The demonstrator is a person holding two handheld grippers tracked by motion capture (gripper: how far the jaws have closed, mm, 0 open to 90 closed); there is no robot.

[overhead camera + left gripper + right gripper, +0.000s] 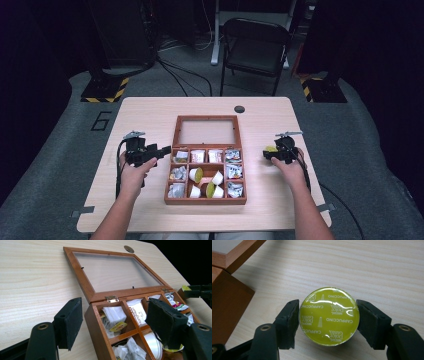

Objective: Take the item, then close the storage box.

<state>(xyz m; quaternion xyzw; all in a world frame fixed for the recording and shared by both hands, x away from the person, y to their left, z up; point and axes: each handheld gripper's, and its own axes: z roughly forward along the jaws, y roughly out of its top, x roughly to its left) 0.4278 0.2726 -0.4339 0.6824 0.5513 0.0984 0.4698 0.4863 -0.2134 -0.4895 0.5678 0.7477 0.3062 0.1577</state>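
Capsule (pixel 329 319) in right gripper (pixel 328 321), four in box (pixel 205 200), twelve compartments

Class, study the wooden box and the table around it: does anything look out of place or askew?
One capsule, green-lidded, is outside the wooden box, clamped between the right tongs over the table. In the box's middle compartments the other capsules lie tipped at different angles, not neatly stacked. The lid lies folded back flat. Nothing looks spilled or damaged.

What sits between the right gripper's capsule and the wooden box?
Only bare table between the capsule in the right gripper and the wooden box, per the high view.
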